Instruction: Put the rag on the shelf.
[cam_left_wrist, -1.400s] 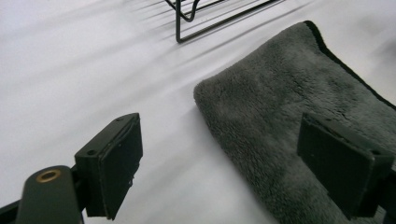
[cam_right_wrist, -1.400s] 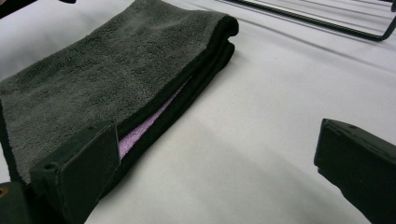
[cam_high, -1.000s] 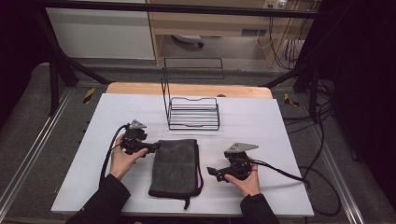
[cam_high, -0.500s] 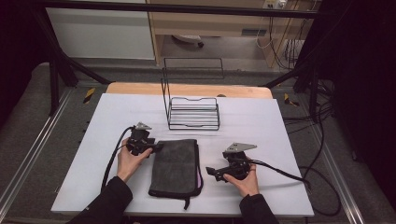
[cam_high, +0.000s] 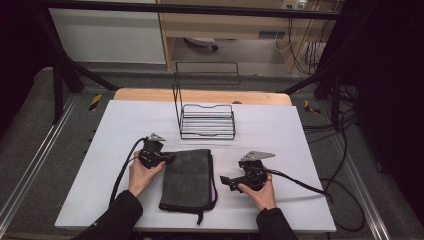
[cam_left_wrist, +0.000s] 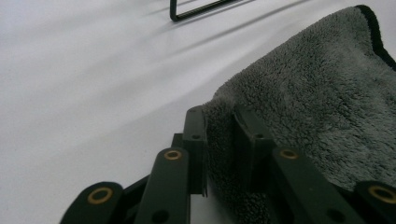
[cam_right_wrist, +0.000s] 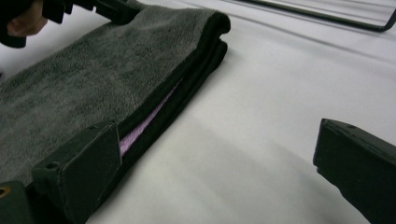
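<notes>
We have a folded grey towel (cam_high: 189, 177) lying on the white table (cam_high: 300, 140), in front of the wire rack (cam_high: 207, 120). Our left gripper (cam_left_wrist: 223, 140) pinches the towel's far left corner between nearly closed jaws; our right gripper (cam_right_wrist: 215, 168) sits wide open beside the near right edge, holding nothing. If we lift with this thin corner bite, the fold may slip out or fall open.
</notes>
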